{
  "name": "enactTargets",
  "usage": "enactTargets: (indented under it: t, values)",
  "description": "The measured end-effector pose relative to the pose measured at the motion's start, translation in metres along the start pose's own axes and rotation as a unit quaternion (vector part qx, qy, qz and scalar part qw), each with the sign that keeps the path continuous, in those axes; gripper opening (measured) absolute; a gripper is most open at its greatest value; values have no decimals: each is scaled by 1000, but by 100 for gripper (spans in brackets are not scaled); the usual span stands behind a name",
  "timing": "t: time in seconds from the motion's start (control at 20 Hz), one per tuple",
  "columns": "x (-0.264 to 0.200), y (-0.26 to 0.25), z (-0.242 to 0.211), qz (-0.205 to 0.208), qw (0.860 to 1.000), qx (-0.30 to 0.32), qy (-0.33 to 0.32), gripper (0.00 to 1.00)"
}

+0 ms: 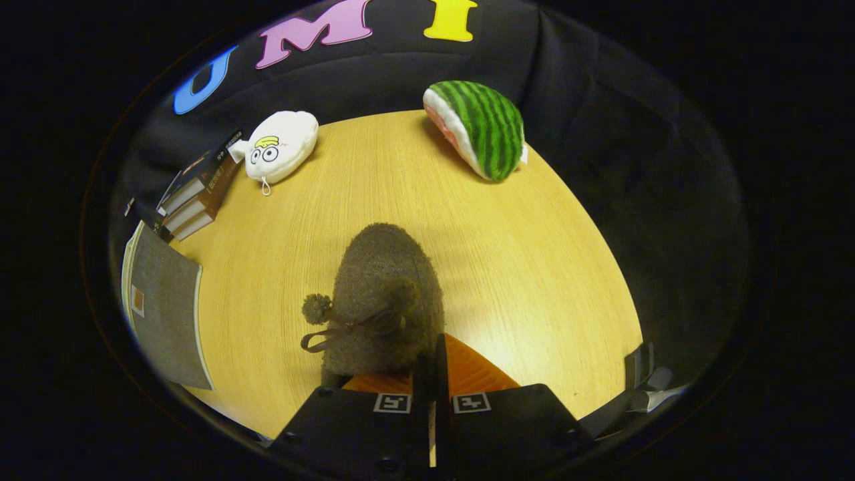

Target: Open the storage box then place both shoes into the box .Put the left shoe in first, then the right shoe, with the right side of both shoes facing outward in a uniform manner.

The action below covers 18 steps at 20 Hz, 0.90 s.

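**Hand-held gripper holding a fuzzy shoe above the surface**

The shoe is sitting just ahead of the fingers, its toe pointing away toward the middle of the surface. It is a brown, woolly slipper-like shoe with a thin ribbon bow and a small pompom hanging to its left side. An orange inner part is showing at its heel end, right at the fingertips. The hand-held gripper is closed, its two fingers almost meeting and pinching the heel edge of the shoe between them.

Around the shoe, the yellow wooden surface is lying bare on both sides and far ahead, giving wide room. Its round far edge is meeting the dark cloth wall. Near that edge, a white plush toy with cartoon eyes is resting beyond-left, and a watermelon-slice plush beyond-right, well apart from each other. At the left edge, a stack of books is lying, and nearer, a grey flat box with a small orange label, too small for reading.
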<state>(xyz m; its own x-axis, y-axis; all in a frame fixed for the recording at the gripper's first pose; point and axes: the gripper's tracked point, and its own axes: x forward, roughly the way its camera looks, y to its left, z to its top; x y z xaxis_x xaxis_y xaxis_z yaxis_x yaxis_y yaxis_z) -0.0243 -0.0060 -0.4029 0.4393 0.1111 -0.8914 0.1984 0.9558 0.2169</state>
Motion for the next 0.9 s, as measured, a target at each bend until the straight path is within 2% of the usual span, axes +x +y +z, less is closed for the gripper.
enactTargets:
  t: [0.3, 0.6, 0.9]
  values:
    - [-67, 38, 38, 34, 999, 7, -42, 8]
    - [-138, 126, 75, 100, 992, -15, -77, 8]
    - [-188, 217, 85, 172, 981, -21, -83, 8]
